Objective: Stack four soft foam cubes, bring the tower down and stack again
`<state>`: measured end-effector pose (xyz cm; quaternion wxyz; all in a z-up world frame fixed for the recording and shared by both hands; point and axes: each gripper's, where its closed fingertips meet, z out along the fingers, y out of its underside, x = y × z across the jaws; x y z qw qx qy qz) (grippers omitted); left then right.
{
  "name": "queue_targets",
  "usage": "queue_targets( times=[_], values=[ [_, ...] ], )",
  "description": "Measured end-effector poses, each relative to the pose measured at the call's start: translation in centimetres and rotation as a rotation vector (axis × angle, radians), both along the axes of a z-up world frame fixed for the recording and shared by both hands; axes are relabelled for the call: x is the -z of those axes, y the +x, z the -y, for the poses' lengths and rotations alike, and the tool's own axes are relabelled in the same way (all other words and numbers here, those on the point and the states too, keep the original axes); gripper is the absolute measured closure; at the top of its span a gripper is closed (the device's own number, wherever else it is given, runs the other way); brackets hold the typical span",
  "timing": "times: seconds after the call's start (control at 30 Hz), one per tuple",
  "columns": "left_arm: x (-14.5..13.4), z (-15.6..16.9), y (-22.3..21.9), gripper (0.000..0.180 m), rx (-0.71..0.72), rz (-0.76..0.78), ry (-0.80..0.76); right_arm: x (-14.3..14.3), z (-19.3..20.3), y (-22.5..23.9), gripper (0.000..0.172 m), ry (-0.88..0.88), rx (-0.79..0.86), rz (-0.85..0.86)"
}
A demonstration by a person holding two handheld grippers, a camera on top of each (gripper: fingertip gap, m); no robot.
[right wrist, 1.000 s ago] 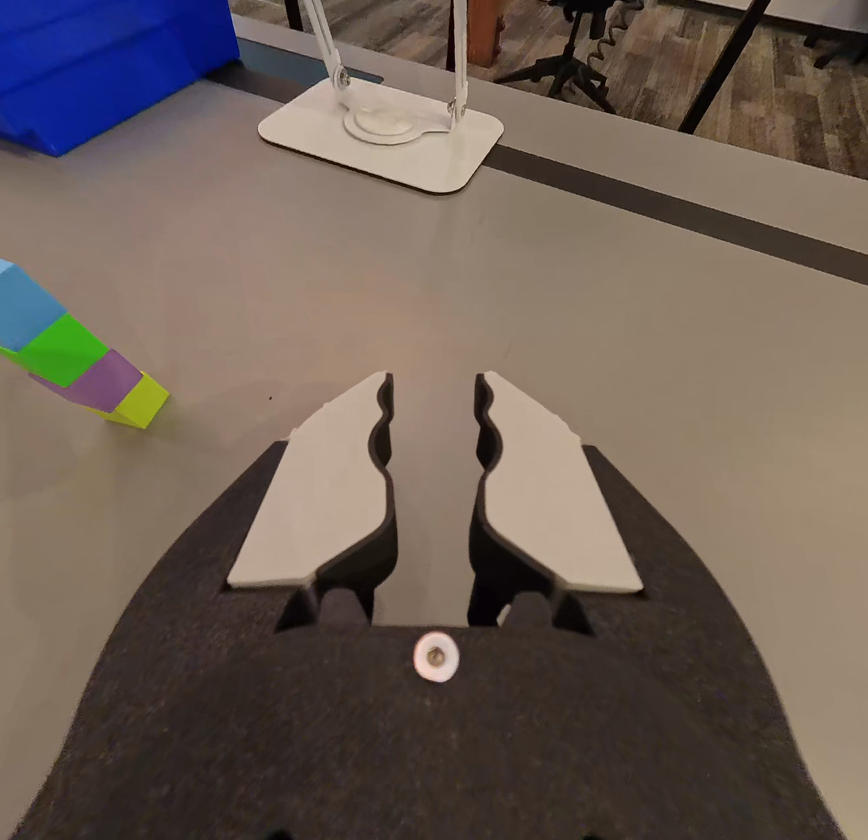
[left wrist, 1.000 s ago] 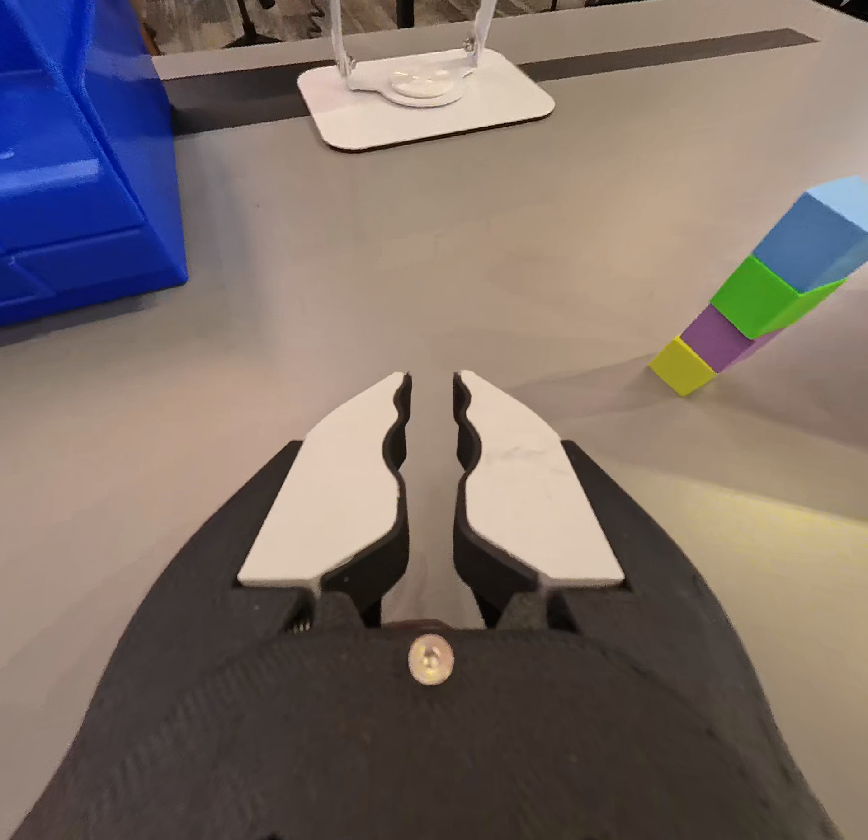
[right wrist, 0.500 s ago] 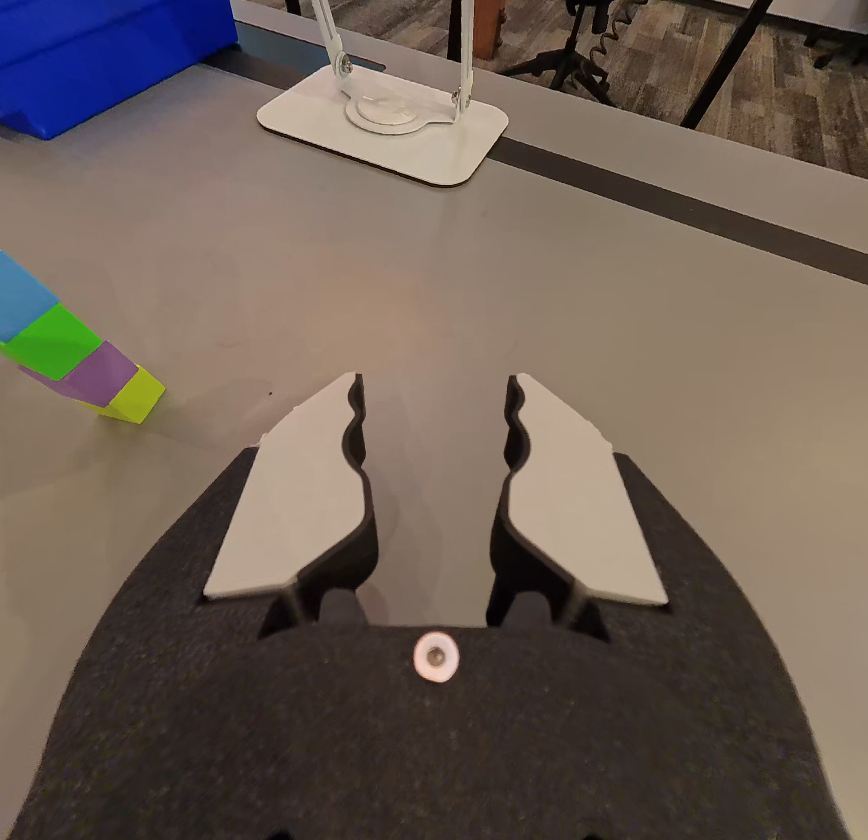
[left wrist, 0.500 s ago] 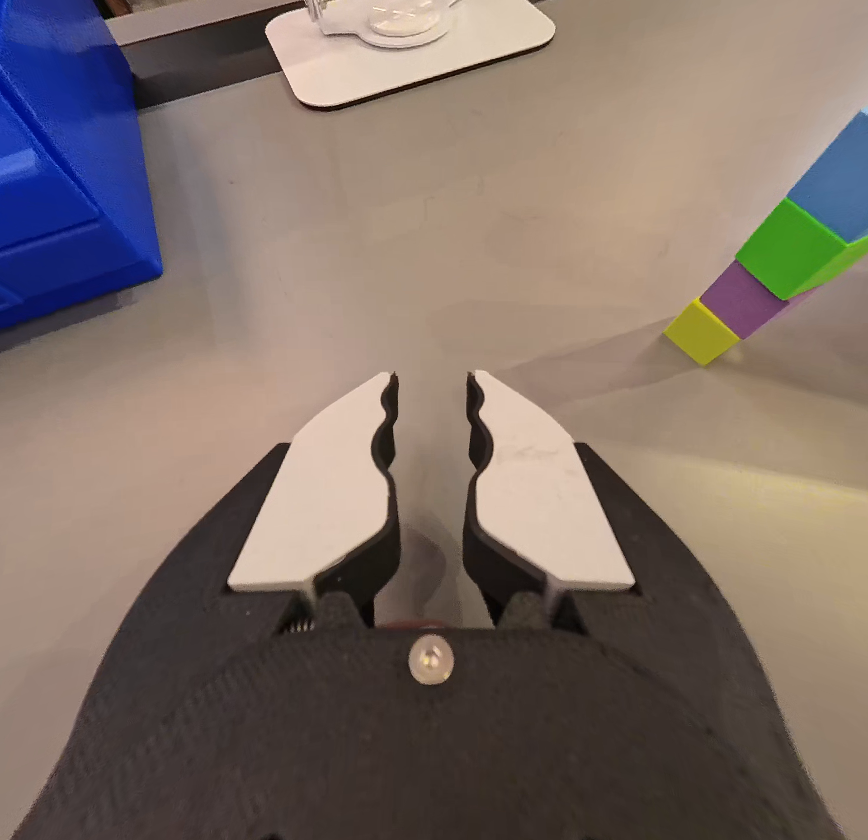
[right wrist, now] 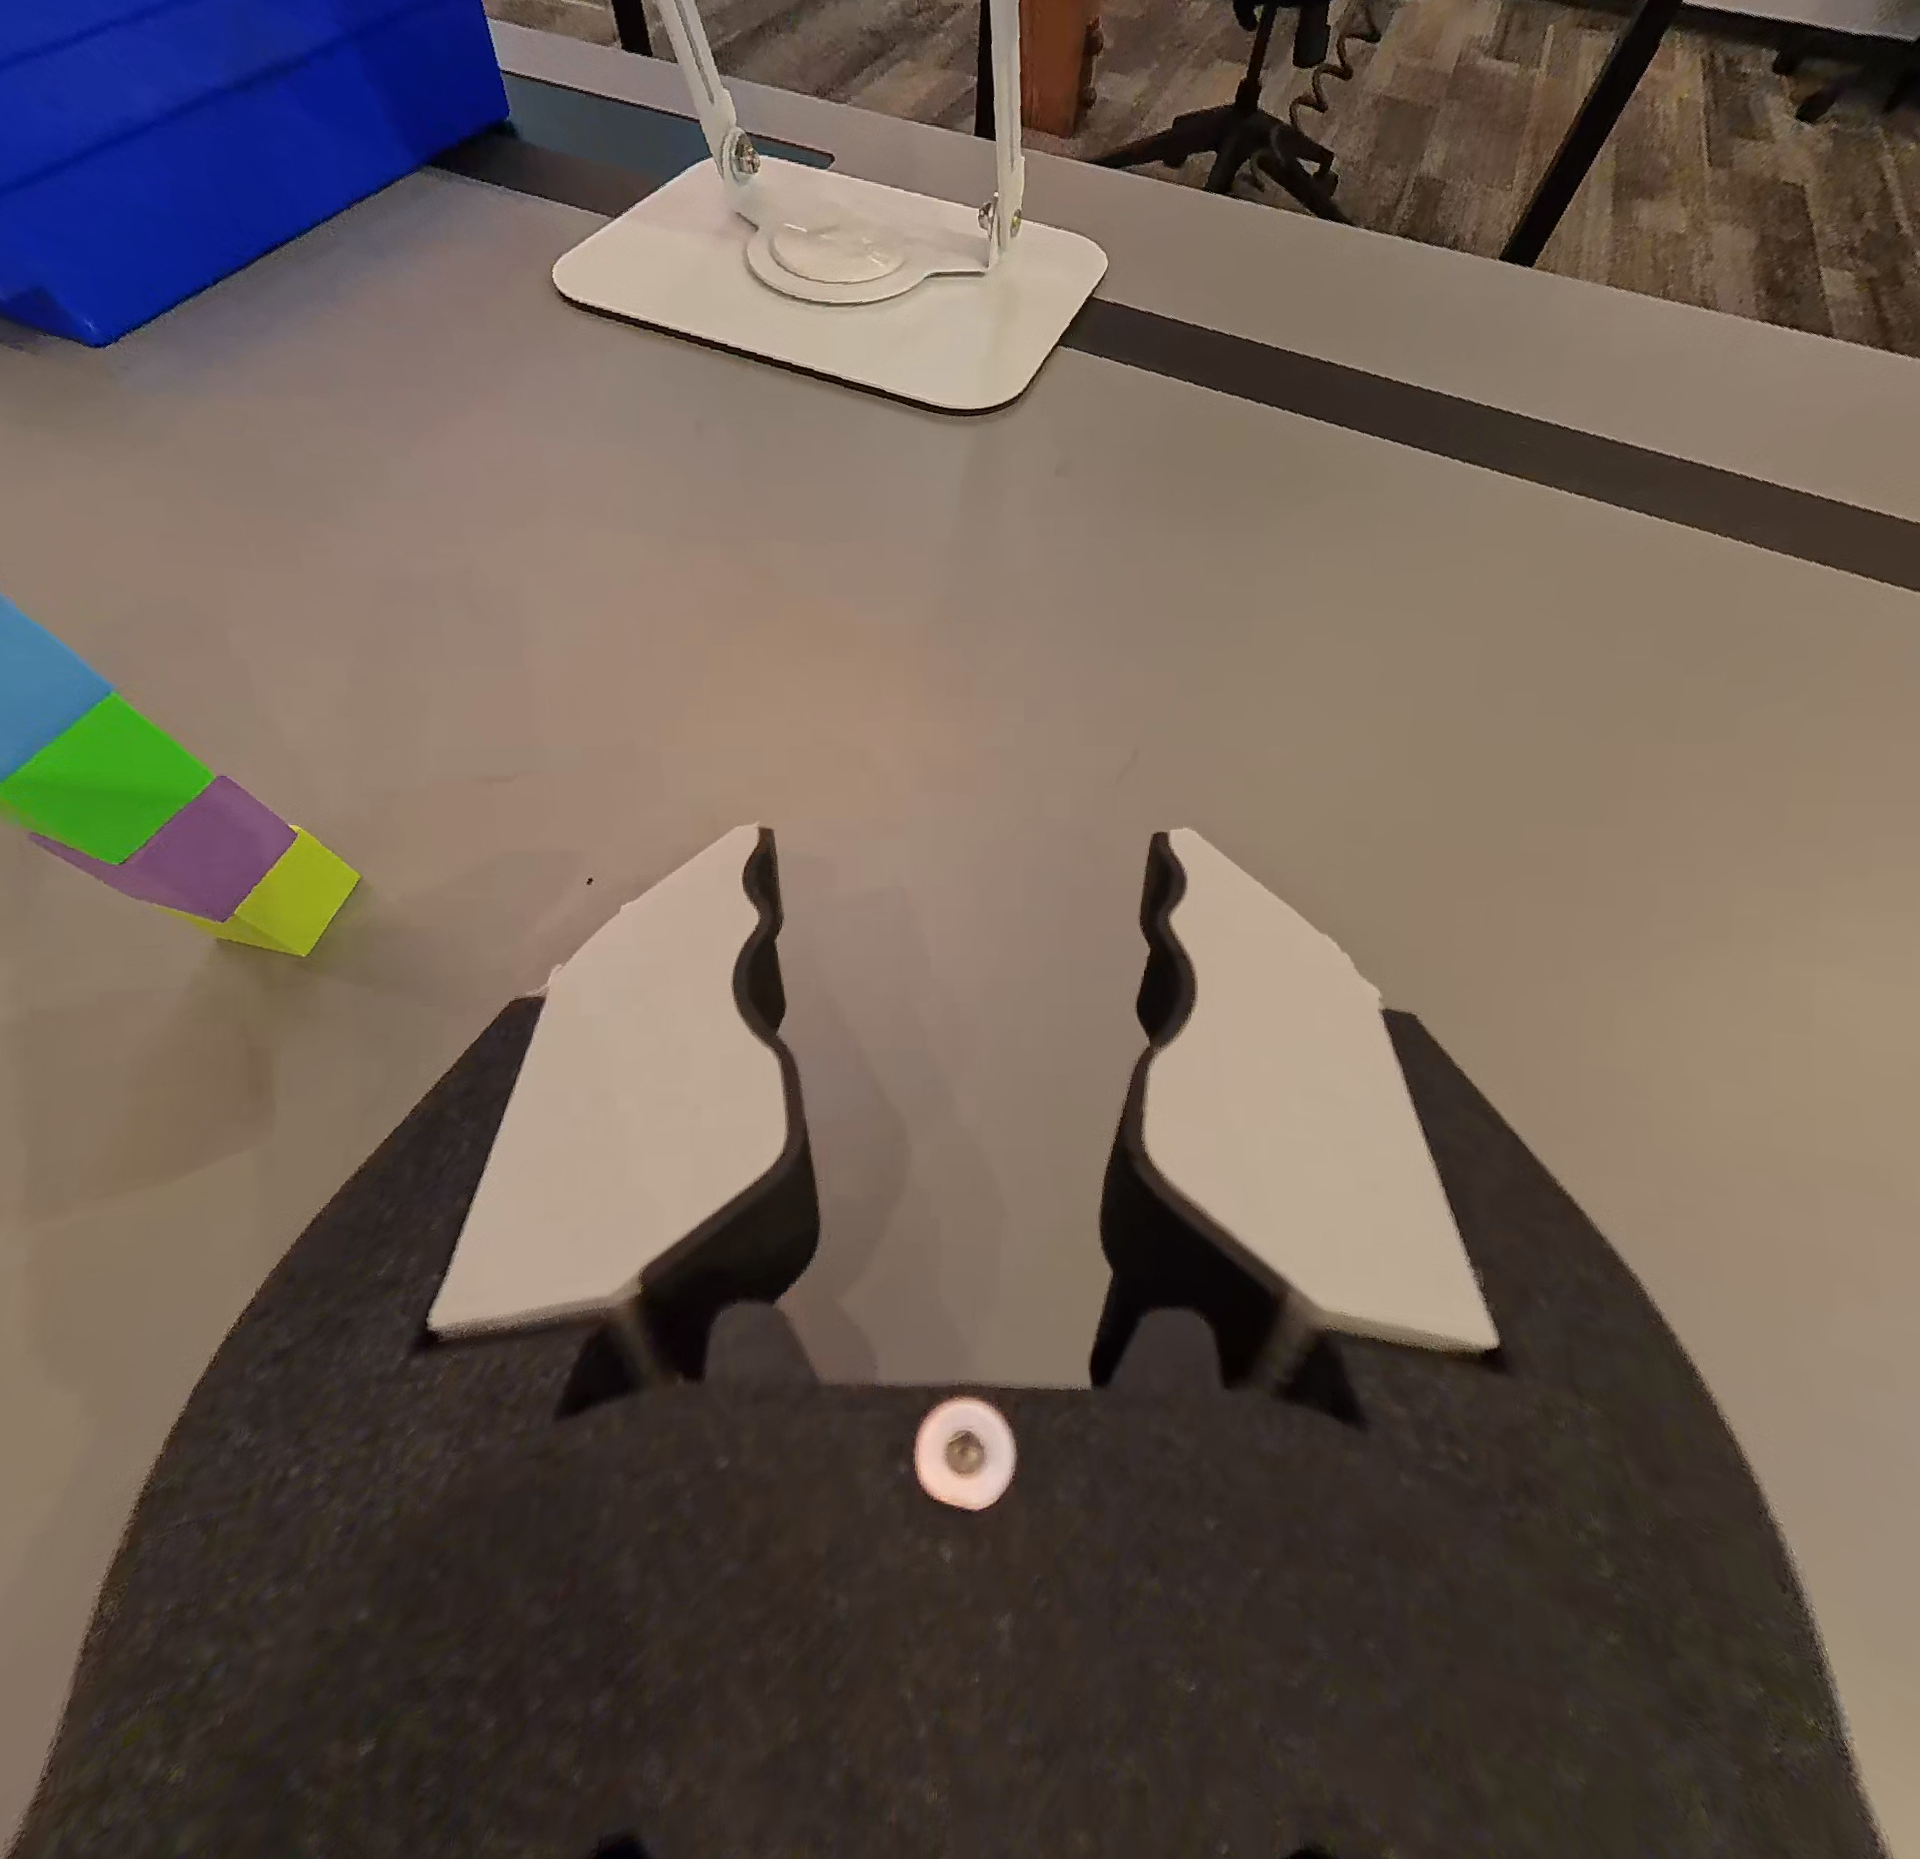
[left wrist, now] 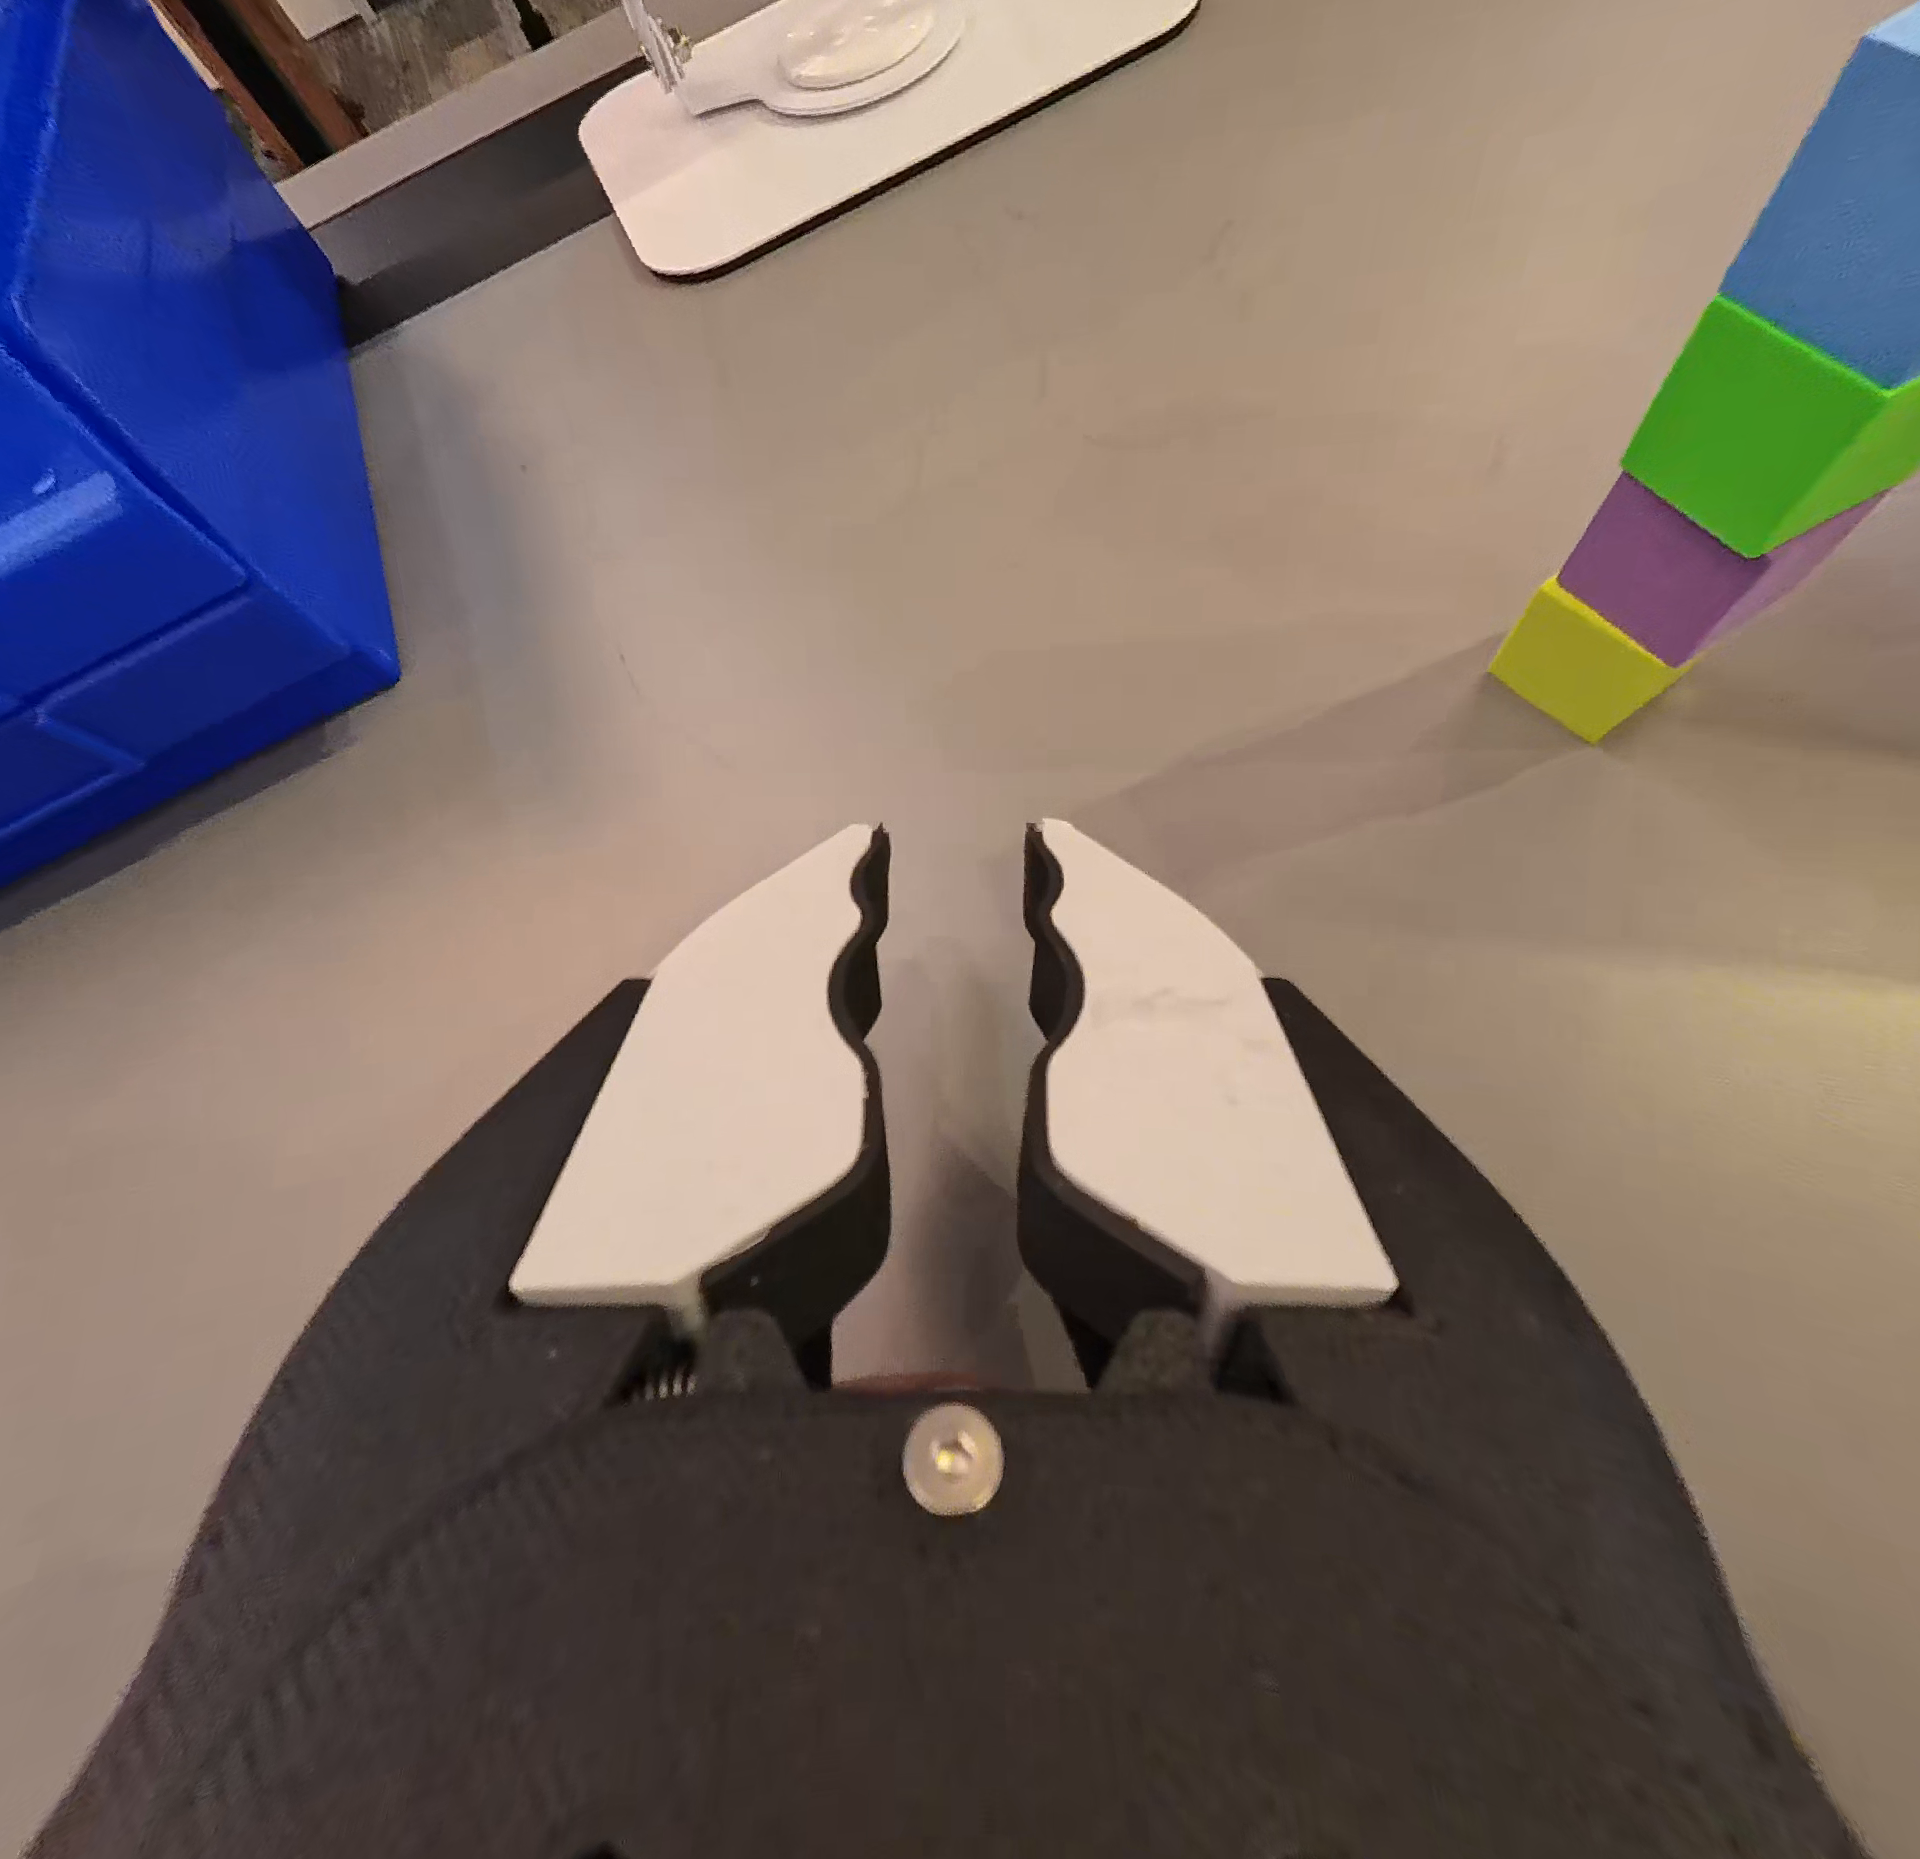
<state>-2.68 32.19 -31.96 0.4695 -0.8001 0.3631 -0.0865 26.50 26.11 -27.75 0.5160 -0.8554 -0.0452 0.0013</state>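
Tower (left wrist: 1756,438): four foam cubes, stacked and standing. Order from the table up: yellow cube (left wrist: 1569,656), purple cube (left wrist: 1652,573), green cube (left wrist: 1756,427), blue cube (left wrist: 1839,220). It stands ahead and well to the right of your left tongs (left wrist: 956,833), and ahead and well to the left of your right tongs (right wrist: 961,838), so it sits between the two and touches neither. Its lean in both views may be only the wide lens; you cannot tell from these.

Left tongs: fingers a narrow way apart, nothing between them but bare table (left wrist: 1039,479).

Right tongs: fingers spread wide, likewise nothing between them.

Other items: blue bin (left wrist: 156,438), ahead and left of the left tongs; white lamp base (left wrist: 894,95), straight ahead of both and farther off.

Progress, as a judgement: a stack looks complete, since all four cubes are up and no cube lies loose on the table. Whether it is the first or the second stack, the views do not tell. If it is the first, you have yet to bring the tower down and build it again; if the second, the task is finished. Neither tongs is yet near enough to knock or lift anything.
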Motion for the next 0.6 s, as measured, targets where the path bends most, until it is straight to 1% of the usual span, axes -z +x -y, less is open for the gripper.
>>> queue_targets(
  times=[0.13, 0.33, 0.4, 0.6],
  values=[
    [-0.04, -0.04, -0.04, 0.156, 0.000, 0.017, -0.011, 0.11, -0.12, 0.09, 0.096, 0.004, 0.002, 0.008],
    [-0.16, -0.01, -0.03, 0.154, -0.004, 0.000, 0.017, 0.13, -0.24, 0.33, 0.090, 0.002, 0.017, 0.041],
    [-0.22, -0.01, -0.04, 0.153, -0.005, 0.002, 0.020, -0.06, -0.23, 0.60, 0.087, 0.008, 0.029, 0.078],
    [-0.44, -0.11, -0.22, 0.150, -0.015, 0.027, 0.018, -0.23, -0.28, 0.39, 0.085, 0.001, 0.020, 0.140]
  ],
)
